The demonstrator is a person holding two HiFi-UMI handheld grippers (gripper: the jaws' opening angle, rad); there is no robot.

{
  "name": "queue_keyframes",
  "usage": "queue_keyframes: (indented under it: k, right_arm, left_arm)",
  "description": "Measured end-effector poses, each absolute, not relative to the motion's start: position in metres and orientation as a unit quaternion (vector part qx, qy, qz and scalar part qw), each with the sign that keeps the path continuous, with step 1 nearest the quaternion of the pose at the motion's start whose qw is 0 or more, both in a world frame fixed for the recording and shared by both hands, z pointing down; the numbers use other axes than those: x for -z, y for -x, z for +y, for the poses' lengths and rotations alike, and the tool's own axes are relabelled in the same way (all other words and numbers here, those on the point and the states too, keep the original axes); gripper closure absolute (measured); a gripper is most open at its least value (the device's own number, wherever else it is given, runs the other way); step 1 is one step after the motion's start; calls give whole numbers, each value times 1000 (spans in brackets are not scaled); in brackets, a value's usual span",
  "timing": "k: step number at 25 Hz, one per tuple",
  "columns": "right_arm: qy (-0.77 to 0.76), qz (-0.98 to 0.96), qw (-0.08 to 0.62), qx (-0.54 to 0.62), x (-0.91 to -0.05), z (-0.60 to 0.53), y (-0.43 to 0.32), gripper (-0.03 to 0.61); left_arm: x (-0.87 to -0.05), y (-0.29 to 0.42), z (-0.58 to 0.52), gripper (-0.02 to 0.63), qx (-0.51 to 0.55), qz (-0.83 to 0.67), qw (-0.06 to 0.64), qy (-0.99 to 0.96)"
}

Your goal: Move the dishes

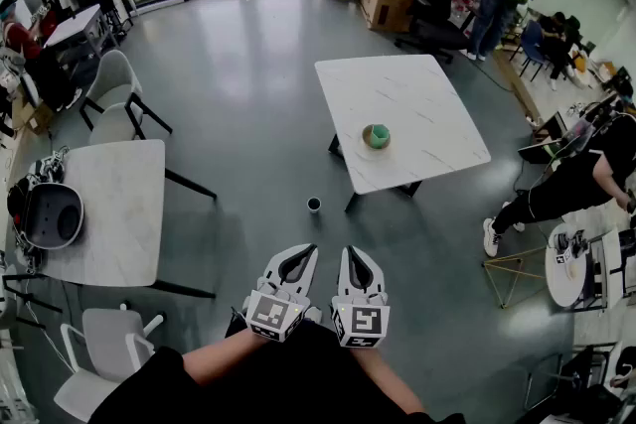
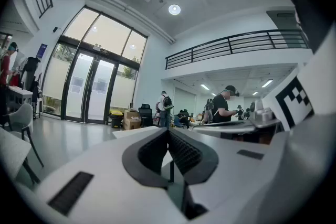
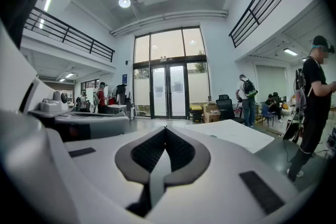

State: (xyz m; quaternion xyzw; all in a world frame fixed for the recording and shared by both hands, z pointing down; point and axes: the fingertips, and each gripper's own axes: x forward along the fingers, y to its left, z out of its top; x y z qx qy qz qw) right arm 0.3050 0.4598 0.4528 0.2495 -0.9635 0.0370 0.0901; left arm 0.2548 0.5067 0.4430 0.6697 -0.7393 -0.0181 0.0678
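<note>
The green bowl stands upright, mouth up, on the white table, well ahead of me. It is round, so its only axis is the vertical one. A small dark cup stands on the floor nearer me, and my left gripper and right gripper sit side by side at my body, jaws pressed together on nothing, which I judge is a carry posture before any reach.
</note>
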Motion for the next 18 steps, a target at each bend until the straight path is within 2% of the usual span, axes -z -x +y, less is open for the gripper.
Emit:
queue_keyframes:
  k: [10,18]
  right_arm:
    - [-243,-964,74,-80,-466,449,-321,561]
    - [-268,-955,97,-77,-485,423,-317,561]
  left_arm:
    - [-459,-260,505,597,20,-750,87,-655]
    - [-476,-239,480,597,24,-745,106,-658]
